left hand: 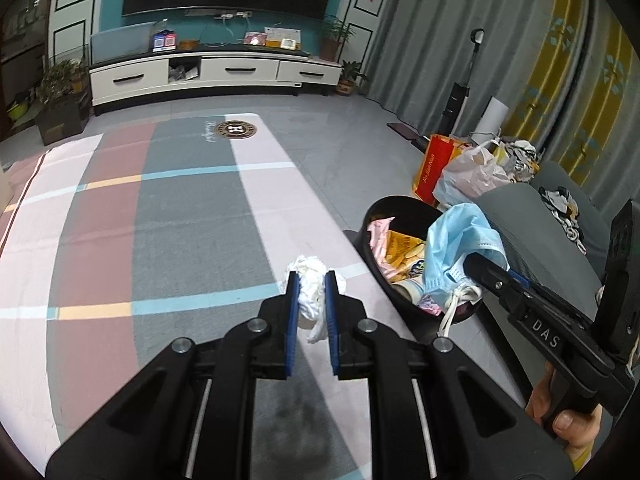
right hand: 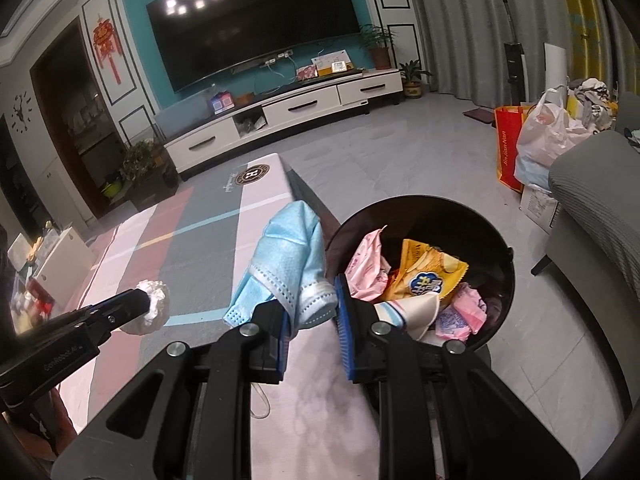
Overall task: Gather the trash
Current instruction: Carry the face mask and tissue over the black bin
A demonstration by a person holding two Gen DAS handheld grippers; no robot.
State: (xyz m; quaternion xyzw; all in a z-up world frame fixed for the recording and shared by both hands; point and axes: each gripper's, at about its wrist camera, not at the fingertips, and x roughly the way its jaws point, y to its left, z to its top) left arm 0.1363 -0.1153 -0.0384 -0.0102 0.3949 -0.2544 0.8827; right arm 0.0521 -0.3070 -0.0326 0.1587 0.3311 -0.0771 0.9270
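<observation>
While both claws are loaded, the step in hand reads as carrying each piece over the bin and letting go only once it hangs above the opening.

Left gripper [left hand: 311,280]: jaws drawn narrow and pinched on the crumpled tissue [left hand: 310,288], which bulges above and below the blue pads; it sits over the striped table cover [left hand: 180,220], with the bin at about two o'clock from it in the left wrist view.

Right gripper [right hand: 312,304]: nearly closed on the blue face mask [right hand: 288,256]; only the lower hem is caught at the left pad, the rest stands up and flops toward eleven o'clock, and an ear loop [right hand: 260,404] dangles at six o'clock.

Person's hand [left hand: 568,420]: wrapped on the right gripper's handle, at four o'clock in the left wrist view.

Trash bin [right hand: 496,256]: black, round, open-topped, standing beside the table edge, at one o'clock from the right gripper; already holding pink wrappers [right hand: 368,272] and a yellow snack bag [right hand: 428,276].

Doing it well: my judgement is the mask should go first, being nearer; bring the pads past the near rim before opening, so the loose loop does not snag on the edge. The tissue is light and may cling to a pad, so open wide and low over the middle.

Risk: releasing short would drop either piece on the table cover or the grey floor [right hand: 400,168].

Far background: TV cabinet [right hand: 288,112], no part in this.
</observation>
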